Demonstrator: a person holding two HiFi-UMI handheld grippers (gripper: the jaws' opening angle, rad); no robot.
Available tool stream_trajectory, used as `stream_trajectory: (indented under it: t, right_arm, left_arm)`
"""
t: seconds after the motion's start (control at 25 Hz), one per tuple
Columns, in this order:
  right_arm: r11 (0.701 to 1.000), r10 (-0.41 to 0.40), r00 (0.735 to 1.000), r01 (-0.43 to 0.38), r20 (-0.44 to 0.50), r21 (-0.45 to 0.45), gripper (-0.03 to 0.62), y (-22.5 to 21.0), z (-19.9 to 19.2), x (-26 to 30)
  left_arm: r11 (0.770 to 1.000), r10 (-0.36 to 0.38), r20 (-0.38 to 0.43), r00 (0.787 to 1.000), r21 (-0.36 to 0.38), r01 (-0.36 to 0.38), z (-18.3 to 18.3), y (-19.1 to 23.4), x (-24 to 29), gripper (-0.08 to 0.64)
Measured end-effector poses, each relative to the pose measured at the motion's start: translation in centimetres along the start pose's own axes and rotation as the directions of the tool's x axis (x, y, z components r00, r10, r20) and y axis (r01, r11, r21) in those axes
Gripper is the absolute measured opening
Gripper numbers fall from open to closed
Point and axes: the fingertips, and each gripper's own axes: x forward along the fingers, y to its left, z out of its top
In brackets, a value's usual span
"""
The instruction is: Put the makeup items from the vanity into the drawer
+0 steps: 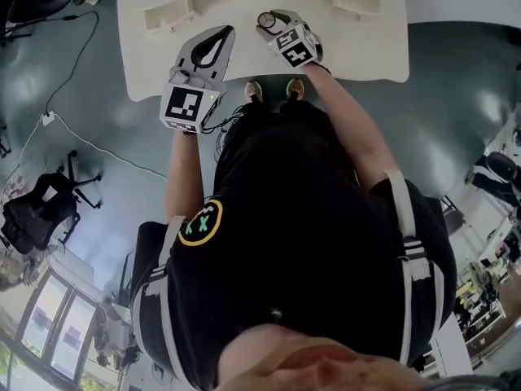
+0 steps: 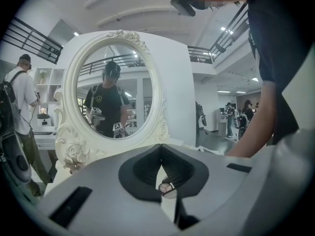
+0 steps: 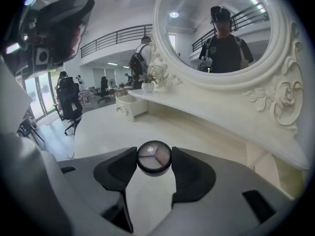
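A round eyeshadow compact (image 3: 154, 156) is being clamped by the right tongs (image 3: 154, 165) over the vanity's white worktop (image 1: 358, 51), while the left tongs (image 2: 160, 150) are being held together, empty. Level carrying toward the drawer is being advised.

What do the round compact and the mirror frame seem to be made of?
The round compact: probably plastic, a glossy black rim that catches light, around three matte powder pans. The mirror frame: likely moulded resin or painted wood, cream-white, satin; the carved roses show soft edges.
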Motion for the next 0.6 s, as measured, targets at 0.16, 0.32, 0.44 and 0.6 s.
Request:
stream_trajectory:
  t: [0.16,0.32,0.44,0.6]
  right_arm:
    - [1.0,-0.028,0.999,0.028,0.035,-0.005,0.242,-1.8,1.0,-2.7]
    - [0.993,-0.112,0.992,0.109,0.054,0.045,0.242,-4.9,0.7,-7.4]
    - [0.981,-0.184,0.982,0.18,0.047,0.078,0.242,-7.5,-0.3,-11.4]
    - [0.957,-0.27,0.963,0.266,0.021,0.117,0.242,-10.6,-2.7,-16.3]
  left_arm:
    - [1.0,-0.02,0.025,0.999,-0.018,0.02,0.3,-0.8,2.2,0.018]
    - [0.993,-0.116,0.052,0.992,0.019,0.115,1.0,-2.8,5.3,0.018]
    - [0.983,-0.184,0.073,0.98,0.033,0.182,2.3,-4.7,7.6,0.018]
    - [0.967,-0.254,0.087,0.963,0.046,0.251,3.4,-7.2,10.0,0.018]
